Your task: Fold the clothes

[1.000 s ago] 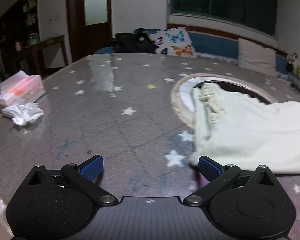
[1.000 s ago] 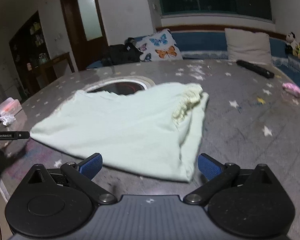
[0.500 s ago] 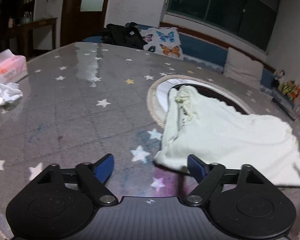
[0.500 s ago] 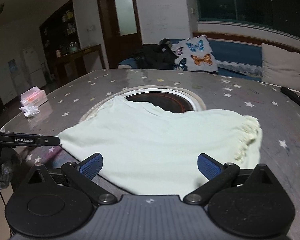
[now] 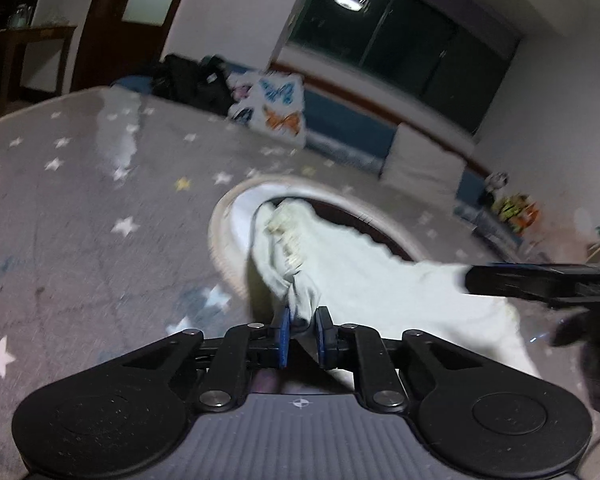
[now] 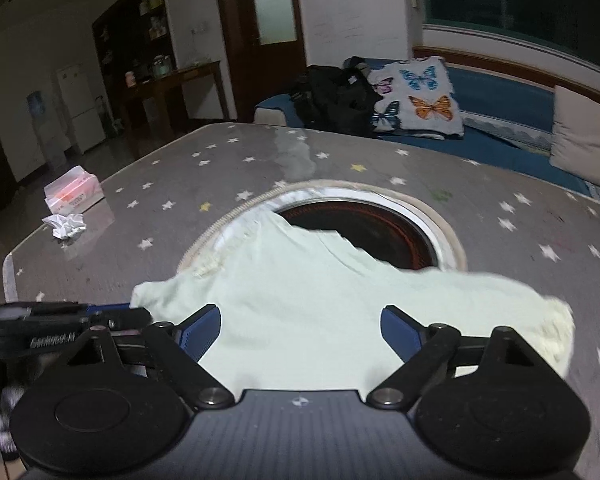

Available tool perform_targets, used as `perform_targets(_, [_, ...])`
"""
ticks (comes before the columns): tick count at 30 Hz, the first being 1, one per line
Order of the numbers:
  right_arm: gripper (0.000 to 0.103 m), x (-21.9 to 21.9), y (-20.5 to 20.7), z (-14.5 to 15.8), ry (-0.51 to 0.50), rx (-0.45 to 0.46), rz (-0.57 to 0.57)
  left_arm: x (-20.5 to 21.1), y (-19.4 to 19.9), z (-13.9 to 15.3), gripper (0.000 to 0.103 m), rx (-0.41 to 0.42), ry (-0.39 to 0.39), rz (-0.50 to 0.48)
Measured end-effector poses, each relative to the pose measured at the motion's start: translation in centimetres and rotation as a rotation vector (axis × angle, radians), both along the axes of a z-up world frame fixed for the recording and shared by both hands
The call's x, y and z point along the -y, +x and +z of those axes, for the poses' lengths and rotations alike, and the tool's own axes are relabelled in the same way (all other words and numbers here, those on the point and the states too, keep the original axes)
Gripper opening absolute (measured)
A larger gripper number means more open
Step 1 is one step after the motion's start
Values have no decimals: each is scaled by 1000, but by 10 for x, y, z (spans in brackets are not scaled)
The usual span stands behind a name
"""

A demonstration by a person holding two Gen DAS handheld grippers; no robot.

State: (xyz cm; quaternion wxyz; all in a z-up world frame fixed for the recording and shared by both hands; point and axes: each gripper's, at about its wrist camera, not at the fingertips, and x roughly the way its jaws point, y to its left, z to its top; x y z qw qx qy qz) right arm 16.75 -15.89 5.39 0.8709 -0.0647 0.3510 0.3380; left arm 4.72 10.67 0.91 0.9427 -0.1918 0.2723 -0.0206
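Your left gripper (image 5: 302, 330) has its jaws pressed together on a bunched corner of the pale garment (image 6: 320, 300), near the table's near edge. Your right gripper (image 6: 300, 328) is spread wide, hovering over the cloth's near hem with nothing between its pads.

The garment lies flat across the middle of the star-patterned table (image 6: 160, 184), its far edge draped over the rim of the round recess (image 6: 380, 220) in the tabletop. It looks light, soft and limp, so expect it to sag and trail from any single pinch; the frilly trim at its right end seems thicker, though blur makes that hard to judge. Take the second hold on the near hem or the opposite corner, so both ends lift together.

Watch the recess: cloth hanging into it may catch on the rim as you pull. The tissue box (image 6: 74, 194) and crumpled tissue (image 6: 66, 226) sit at the table's left edge, well apart from the garment. The butterfly cushion (image 6: 418, 98) lies beyond the far edge, out of your way.
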Motion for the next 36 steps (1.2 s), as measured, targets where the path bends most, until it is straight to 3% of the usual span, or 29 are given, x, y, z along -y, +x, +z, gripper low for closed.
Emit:
perform_targets(6, [88, -56, 32, 9, -28, -73, 94, 20, 7, 16, 13, 64, 1, -67])
perform_targets(14, [88, -123, 69, -11, -148, -165, 201, 40, 16, 17, 12, 76, -3, -143])
perform_targets(16, [80, -128, 75, -19, -175, -170, 192, 43, 18, 17, 12, 74, -2, -156])
perform_targets(19, [52, -136, 84, -30, -216, -177, 180, 49, 19, 17, 12, 74, 5, -174])
perform_targets(20, [37, -139, 87, -33, -229, -179, 175, 51, 19, 17, 12, 75, 8, -180])
perform_targets(21, [24, -135, 89, -34, -222, -183, 163, 53, 19, 19, 12, 78, 10, -189])
perform_targets(24, [14, -112, 90, -29, -173, -185, 117, 61, 18, 24, 12, 92, 18, -224])
perform_targets(33, [11, 2, 79, 11, 27, -125, -50, 129, 14, 44, 12, 145, 60, -387])
perform_targets(36, [10, 41, 78, 7, 74, -130, -98, 160, 16, 45, 12, 148, 85, -454])
